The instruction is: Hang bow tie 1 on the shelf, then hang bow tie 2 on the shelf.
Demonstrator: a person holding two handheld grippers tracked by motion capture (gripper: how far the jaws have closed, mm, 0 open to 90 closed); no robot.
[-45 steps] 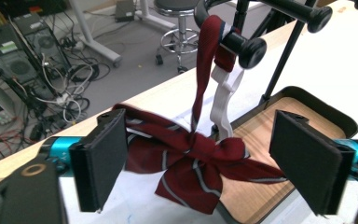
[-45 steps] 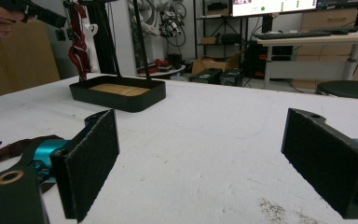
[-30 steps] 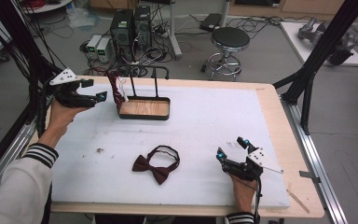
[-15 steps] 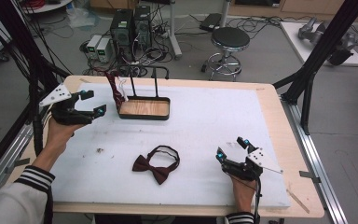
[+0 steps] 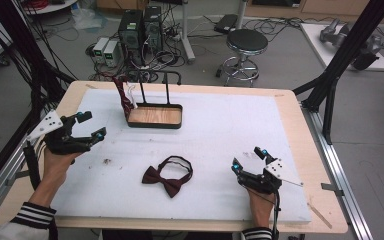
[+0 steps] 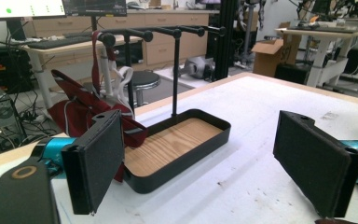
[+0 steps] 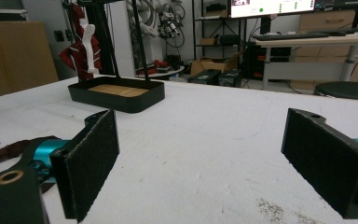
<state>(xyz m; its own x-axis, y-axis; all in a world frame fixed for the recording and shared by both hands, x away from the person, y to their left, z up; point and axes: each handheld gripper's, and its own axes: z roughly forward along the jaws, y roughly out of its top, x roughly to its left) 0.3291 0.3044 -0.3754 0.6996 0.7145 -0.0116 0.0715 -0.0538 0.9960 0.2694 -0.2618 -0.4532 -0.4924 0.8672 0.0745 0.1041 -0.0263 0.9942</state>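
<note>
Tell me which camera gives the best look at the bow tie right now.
The high view: the whole bow tie lies flat on the white pad, strap looped behind it, between both tongs. The right gripper view catches just a dark red edge at its left; the left gripper view faces the stand instead.

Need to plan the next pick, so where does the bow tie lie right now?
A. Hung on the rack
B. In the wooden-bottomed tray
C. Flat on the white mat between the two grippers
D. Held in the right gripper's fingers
C: the bow tie lies flat on the white mat, apart from the open left gripper and right gripper.
</note>
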